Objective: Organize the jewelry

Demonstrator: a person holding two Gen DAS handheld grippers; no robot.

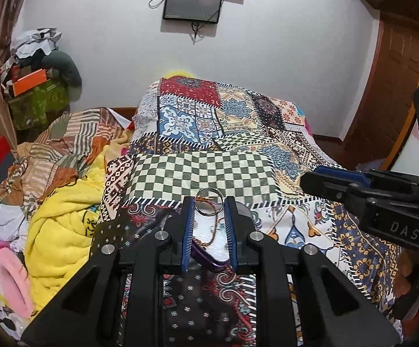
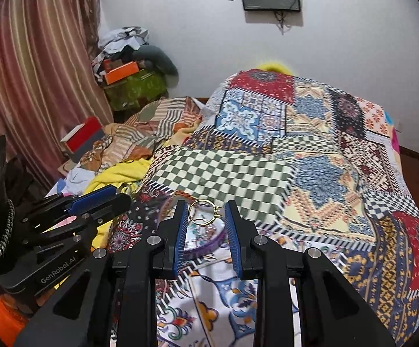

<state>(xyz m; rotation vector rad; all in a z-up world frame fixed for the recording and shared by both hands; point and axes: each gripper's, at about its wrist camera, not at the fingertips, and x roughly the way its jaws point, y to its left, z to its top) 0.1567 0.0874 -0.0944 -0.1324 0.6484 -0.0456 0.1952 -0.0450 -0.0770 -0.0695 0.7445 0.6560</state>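
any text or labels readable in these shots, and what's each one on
"DAS" – on the right gripper body, left wrist view.
"GenRobot.AI" – on the left gripper body, right wrist view.
Yellow blanket has dark print, too creased to read.

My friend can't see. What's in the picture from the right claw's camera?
A gold ring sits pinched between the tips of the right claw, above a purple tray on a patchwork quilt. The left claw pokes in from the left side.
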